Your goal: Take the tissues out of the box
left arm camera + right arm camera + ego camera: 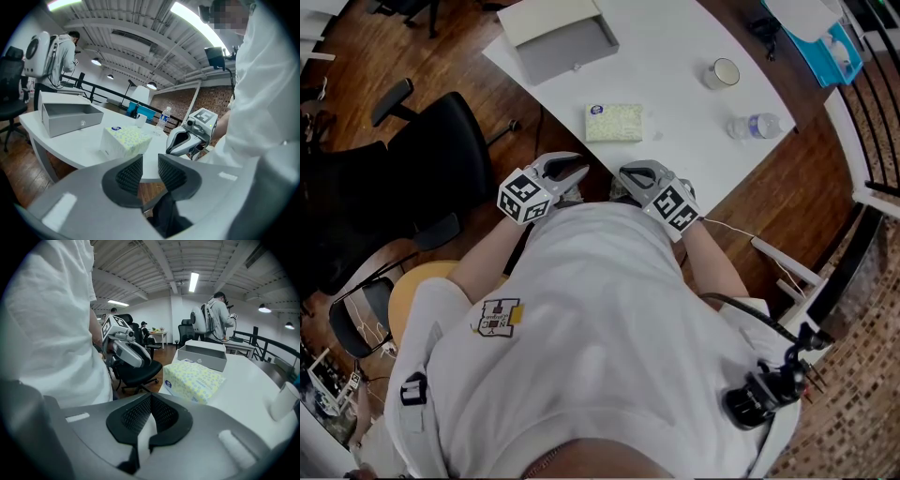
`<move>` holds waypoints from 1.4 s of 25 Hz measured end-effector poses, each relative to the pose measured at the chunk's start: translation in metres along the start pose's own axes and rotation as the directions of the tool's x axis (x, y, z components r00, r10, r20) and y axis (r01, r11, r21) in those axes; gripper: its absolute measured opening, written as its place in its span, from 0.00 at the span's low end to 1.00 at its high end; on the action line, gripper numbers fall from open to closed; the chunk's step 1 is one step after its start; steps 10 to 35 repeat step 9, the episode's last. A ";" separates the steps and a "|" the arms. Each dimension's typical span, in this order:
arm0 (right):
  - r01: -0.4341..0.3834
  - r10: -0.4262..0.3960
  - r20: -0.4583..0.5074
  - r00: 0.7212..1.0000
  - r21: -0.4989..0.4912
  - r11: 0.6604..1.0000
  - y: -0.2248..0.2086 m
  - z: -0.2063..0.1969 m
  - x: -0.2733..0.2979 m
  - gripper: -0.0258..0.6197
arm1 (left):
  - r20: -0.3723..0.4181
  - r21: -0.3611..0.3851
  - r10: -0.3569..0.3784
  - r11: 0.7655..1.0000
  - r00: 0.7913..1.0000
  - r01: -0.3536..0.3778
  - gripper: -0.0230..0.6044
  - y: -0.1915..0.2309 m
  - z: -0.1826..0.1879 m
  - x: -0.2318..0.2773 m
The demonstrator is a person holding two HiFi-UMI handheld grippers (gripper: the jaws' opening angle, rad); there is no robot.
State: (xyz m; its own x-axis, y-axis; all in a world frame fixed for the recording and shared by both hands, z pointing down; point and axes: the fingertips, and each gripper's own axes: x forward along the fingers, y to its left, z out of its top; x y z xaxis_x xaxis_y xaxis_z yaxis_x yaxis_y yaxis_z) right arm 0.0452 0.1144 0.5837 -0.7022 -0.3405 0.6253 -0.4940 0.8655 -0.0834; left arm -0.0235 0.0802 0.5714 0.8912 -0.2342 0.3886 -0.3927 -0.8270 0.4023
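Note:
The tissue box (614, 122) is a pale yellow patterned pack with a blue oval label, lying on the white table (675, 112) near its front edge. It also shows in the left gripper view as the tissue box (124, 140) and in the right gripper view as the tissue box (192, 380). Both grippers are held close to the person's chest, short of the table edge and apart from the box. My left gripper (574, 172) has a small gap between its pads (129, 174) with nothing in it. My right gripper (628, 174) has its jaws together and holds nothing (150, 405).
A grey open box (558, 39) sits at the table's far side. A cup (722, 72) and a water bottle (757, 126) stand to the right. A black office chair (441, 159) is left of the table. A railing (872, 141) runs along the right.

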 end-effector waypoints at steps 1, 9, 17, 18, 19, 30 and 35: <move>-0.001 0.001 0.000 1.000 0.000 1.000 0.000 0.000 0.000 0.04 | 0.000 0.000 -0.001 1.000 1.000 0.001 0.20 0.000 0.000 0.000; -0.006 0.006 0.001 1.000 -0.009 1.000 0.002 0.002 0.000 0.04 | 0.006 0.003 -0.007 1.000 1.000 0.007 0.20 -0.002 0.002 0.002; -0.006 0.006 0.001 1.000 -0.009 1.000 0.002 0.002 0.000 0.04 | 0.006 0.003 -0.007 1.000 1.000 0.007 0.20 -0.002 0.002 0.002; -0.006 0.006 0.001 1.000 -0.009 1.000 0.002 0.002 0.000 0.04 | 0.006 0.003 -0.007 1.000 1.000 0.007 0.20 -0.002 0.002 0.002; -0.006 0.006 0.001 1.000 -0.009 1.000 0.002 0.002 0.000 0.04 | 0.006 0.003 -0.007 1.000 1.000 0.007 0.20 -0.002 0.002 0.002; -0.006 0.006 0.001 1.000 -0.009 1.000 0.002 0.002 0.000 0.04 | 0.006 0.003 -0.007 1.000 1.000 0.007 0.20 -0.002 0.002 0.002; -0.006 0.006 0.001 1.000 -0.009 1.000 0.002 0.002 0.000 0.04 | 0.006 0.003 -0.007 1.000 1.000 0.007 0.20 -0.002 0.002 0.002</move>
